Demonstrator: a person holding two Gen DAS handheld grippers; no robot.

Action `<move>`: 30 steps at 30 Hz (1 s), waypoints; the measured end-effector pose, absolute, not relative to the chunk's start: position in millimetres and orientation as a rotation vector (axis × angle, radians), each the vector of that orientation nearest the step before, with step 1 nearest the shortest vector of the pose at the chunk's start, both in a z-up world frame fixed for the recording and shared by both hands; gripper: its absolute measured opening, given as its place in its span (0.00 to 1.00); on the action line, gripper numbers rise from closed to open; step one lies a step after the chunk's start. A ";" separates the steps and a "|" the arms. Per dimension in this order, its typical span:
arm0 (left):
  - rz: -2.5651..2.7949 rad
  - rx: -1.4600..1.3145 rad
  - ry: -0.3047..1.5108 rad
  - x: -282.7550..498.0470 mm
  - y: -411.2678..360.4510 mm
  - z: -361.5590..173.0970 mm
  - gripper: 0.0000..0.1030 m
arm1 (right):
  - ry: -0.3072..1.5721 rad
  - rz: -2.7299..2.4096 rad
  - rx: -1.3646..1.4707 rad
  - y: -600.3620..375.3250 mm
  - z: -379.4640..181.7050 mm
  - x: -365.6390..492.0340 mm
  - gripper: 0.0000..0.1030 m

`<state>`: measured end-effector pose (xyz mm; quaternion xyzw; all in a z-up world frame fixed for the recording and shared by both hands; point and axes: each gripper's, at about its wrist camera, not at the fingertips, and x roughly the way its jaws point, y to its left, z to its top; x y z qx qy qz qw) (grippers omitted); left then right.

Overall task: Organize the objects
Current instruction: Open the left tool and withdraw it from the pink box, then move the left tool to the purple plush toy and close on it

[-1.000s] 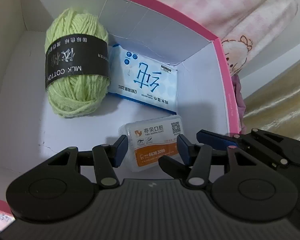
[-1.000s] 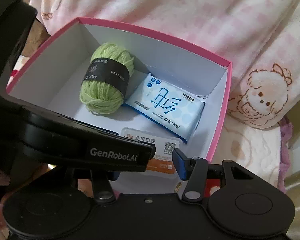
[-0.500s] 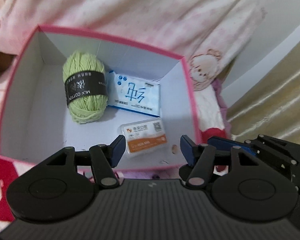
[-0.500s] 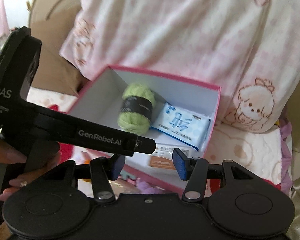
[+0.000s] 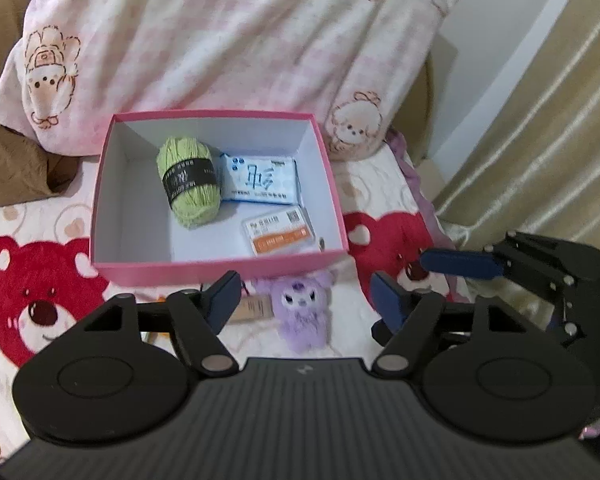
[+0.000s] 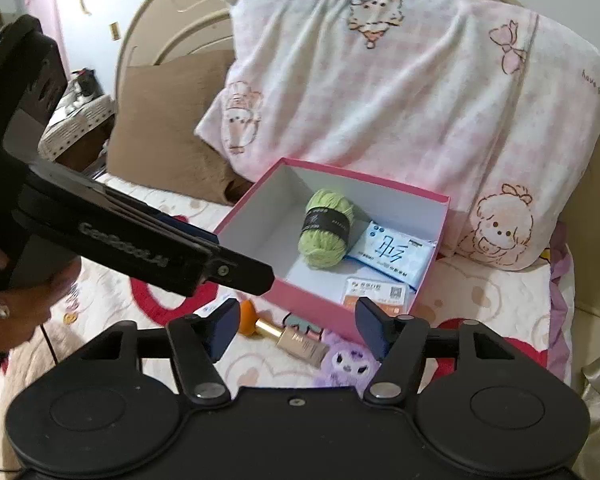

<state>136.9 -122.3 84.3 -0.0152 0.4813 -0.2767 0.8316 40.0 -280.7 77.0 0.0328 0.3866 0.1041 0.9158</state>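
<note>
The pink box looks like matt cardboard, pink outside and plain white inside. In it, the green yarn is soft and fibrous, wrapped with a dark matt paper band. The wipes pack has a smooth, slightly shiny plastic film, and the small case looks like clear glossy plastic over a printed paper label. The purple plush is fluffy, long-piled fabric. The bedspread is quilted cloth, the pillow soft fleecy fabric. The cosmetic tube appears smooth, with a glossy gold cap. The left gripper and right gripper are matt black plastic with metal pivot pins.
</note>
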 end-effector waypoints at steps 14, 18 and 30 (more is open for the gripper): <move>-0.558 -0.048 1.008 79.3 -125.4 33.9 0.76 | 0.785 0.320 -0.085 -277.8 31.9 -7.1 0.82; -0.549 -0.153 1.007 78.0 -118.1 6.9 0.76 | 0.802 0.331 -0.100 -276.5 8.2 -2.9 0.83; -0.517 -0.118 0.952 102.3 -129.3 -45.8 0.76 | 0.897 0.326 -0.134 -273.2 -46.1 40.8 0.83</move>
